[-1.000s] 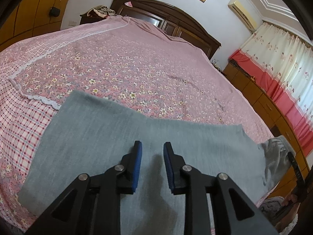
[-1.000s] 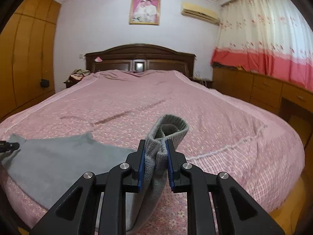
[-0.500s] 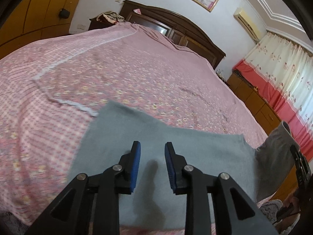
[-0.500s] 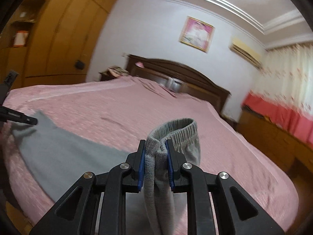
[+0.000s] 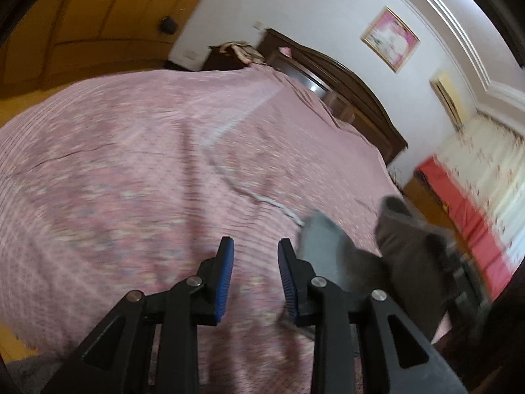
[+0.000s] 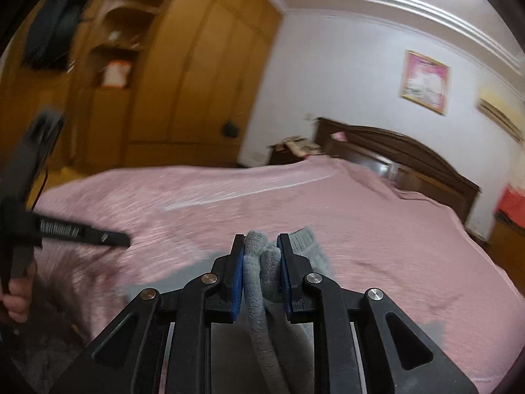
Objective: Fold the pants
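- Both views motion-blurred; bedspread (image 5: 137, 170) pattern smeared, fine detail lost.
- Left gripper (image 5: 255, 256): blue-padded jaws apart, nothing between them, held over bare pink bedspread. In the right wrist view it shows at far left (image 6: 108, 239) as a dark blurred bar, with a hand (image 6: 16, 295) on its handle, cut by the frame edge.
- Right gripper (image 6: 261, 259): jaws clamped on a bunched fold of the grey pants (image 6: 265, 272); ribbed waistband pokes up just past the fingertips, the rest hangs down between the arms and out of frame.
- Pants in left wrist view (image 5: 328, 246): grey mass at lower right on the bed's near edge, one part lifted; lower portion hidden behind the left gripper's arm. How it is folded cannot be made out.
- Writing: pale lettering on the left gripper's bar in right wrist view, unreadable. Framed picture (image 6: 425, 80) on wall, too blurred for content.
- Wardrobe (image 6: 183, 75): open shelf niches hold a white-and-orange item (image 6: 115, 74), unidentifiable.
- Headboard (image 6: 403, 157) dark wood; items on nightstand (image 5: 239, 49) indistinct.
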The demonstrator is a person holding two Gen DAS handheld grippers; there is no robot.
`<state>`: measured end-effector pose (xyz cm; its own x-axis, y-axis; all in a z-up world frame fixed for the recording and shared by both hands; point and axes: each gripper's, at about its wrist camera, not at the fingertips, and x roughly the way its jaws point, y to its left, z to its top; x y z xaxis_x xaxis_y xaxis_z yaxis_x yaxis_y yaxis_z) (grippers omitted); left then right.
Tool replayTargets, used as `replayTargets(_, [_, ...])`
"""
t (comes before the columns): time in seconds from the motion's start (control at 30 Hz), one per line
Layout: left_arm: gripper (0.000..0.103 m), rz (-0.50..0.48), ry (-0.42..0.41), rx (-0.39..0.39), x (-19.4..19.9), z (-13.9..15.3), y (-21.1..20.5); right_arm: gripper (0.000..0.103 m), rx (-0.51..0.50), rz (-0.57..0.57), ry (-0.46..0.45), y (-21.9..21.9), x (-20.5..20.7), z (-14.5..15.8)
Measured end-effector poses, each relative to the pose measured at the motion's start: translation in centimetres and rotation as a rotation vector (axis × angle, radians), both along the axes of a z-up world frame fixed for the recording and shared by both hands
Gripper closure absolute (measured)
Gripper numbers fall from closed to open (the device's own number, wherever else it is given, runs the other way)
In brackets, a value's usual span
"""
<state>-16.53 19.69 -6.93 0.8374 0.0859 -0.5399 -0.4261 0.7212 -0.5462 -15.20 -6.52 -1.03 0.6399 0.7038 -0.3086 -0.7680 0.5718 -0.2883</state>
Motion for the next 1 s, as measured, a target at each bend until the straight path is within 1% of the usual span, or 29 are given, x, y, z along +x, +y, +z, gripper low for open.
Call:
replayTargets(0.07, [0.075,0.026,-0.013,-0.028,-1.1,-0.2,1.0,0.083,-0.023,0.040,-0.004,1.6,-1.0,-1.3])
replayTargets(0.13, [0.075,0.038,-0.018,-0.025,-1.8,-0.2,1.5,0.083,-0.064,0.053,-0.010,3.4,-1.8,-2.9])
replayTargets(0.23, [0.075,0.037,-0.013,-0.022,-2.1,-0.3,1.6,0.083,-0.094,0.052,-0.011,4.3,-1.9,-4.5])
replayTargets(0.33, [0.075,0.028,-0.006,-0.027,-2.2,-0.4,1.3,0.083,-0.095,0.046,-0.027,4.6,-1.9,-4.9])
replayTargets(0.43, [0.075,0.020,0.000,-0.024,-2.0,-0.4,1.2,0.083,-0.060,0.028,-0.074,4.0,-2.5,-4.6])
replayTargets(0.53, [0.075,0.010,0.005,-0.024,-1.6,-0.4,0.8,0.083,-0.046,0.053,-0.082,4.3,-3.0,-4.1])
replayTargets(0.67, [0.075,0.008,0.004,-0.025,-1.3,-0.4,0.9,0.083,-0.133,0.078,-0.087,5.5,-3.3,-5.8])
replayTargets(0.7, [0.075,0.010,0.004,-0.028,-1.3,-0.4,0.9,0.083,-0.137,0.077,-0.094,5.6,-3.4,-6.3])
replayTargets(0.73, [0.075,0.011,0.005,-0.029,-1.3,-0.3,0.9,0.083,-0.141,0.073,-0.105,5.6,-3.6,-6.6])
replayTargets(0.8, [0.075,0.014,0.006,-0.034,-1.2,-0.4,0.9,0.083,-0.159,0.052,-0.158,5.8,-4.4,-7.2])
replayTargets(0.87, [0.075,0.013,0.007,-0.038,-1.2,-0.5,1.0,0.081,-0.178,0.053,-0.188,6.3,-4.9,-7.7])
replayTargets(0.93, [0.075,0.012,0.009,-0.040,-1.2,-0.5,1.1,0.079,-0.195,0.089,-0.192,6.7,-5.4,-8.2])
replayTargets(1.0, [0.074,0.014,0.010,-0.042,-1.3,-0.6,1.2,0.070,-0.219,0.123,-0.196,7.0,-5.9,-8.8])
